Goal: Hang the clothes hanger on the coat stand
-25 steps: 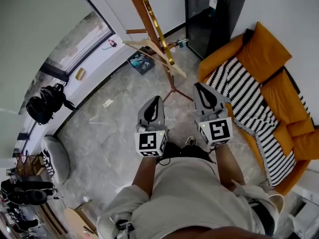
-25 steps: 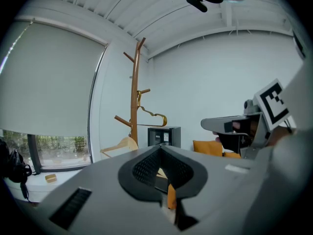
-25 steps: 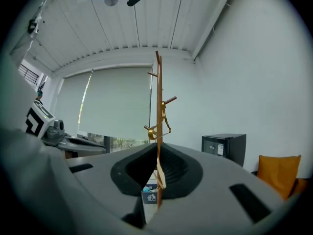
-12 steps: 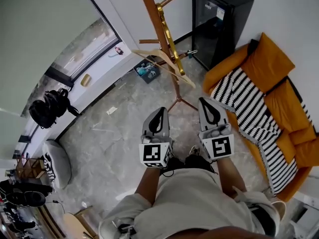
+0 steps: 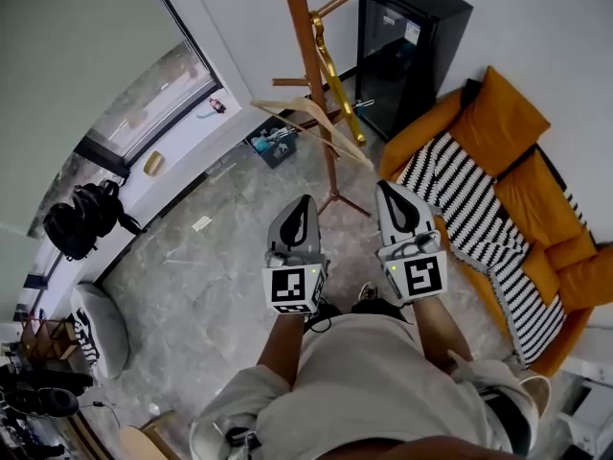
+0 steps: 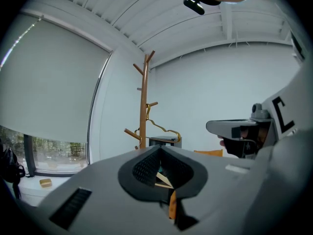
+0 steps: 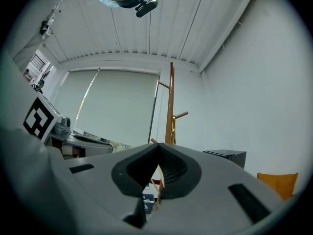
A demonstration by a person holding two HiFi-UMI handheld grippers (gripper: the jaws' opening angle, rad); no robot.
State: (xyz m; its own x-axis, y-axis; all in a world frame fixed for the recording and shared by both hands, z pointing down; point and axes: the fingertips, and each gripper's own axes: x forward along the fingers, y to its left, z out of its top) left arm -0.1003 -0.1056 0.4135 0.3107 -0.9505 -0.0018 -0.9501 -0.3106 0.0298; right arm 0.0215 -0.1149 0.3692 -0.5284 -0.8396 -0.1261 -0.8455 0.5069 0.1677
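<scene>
The brown wooden coat stand (image 5: 311, 65) rises from the marble floor ahead of me. A gold metal hanger (image 5: 337, 80) hangs on one of its pegs, and a pale wooden hanger (image 5: 308, 123) hangs lower on it. My left gripper (image 5: 305, 202) and right gripper (image 5: 386, 188) are side by side in front of my body, short of the stand, both shut and empty. The left gripper view shows its jaws (image 6: 160, 148) meeting, with the stand (image 6: 143, 102) and gold hanger (image 6: 164, 129) beyond. In the right gripper view the jaws (image 7: 159, 146) are shut below the stand (image 7: 171, 104).
A black cabinet (image 5: 407, 41) stands against the wall right of the stand. An orange sofa (image 5: 522, 113) with a striped blanket (image 5: 479, 209) fills the right side. A black backpack (image 5: 77, 218) and a grey cushion (image 5: 96, 319) lie left by the window. A small box (image 5: 273, 142) sits near the stand's base.
The head view has shifted a little, so the stand sits slightly differently in frame. Both grippers stay low before my body. The two hangers remain on the stand.
</scene>
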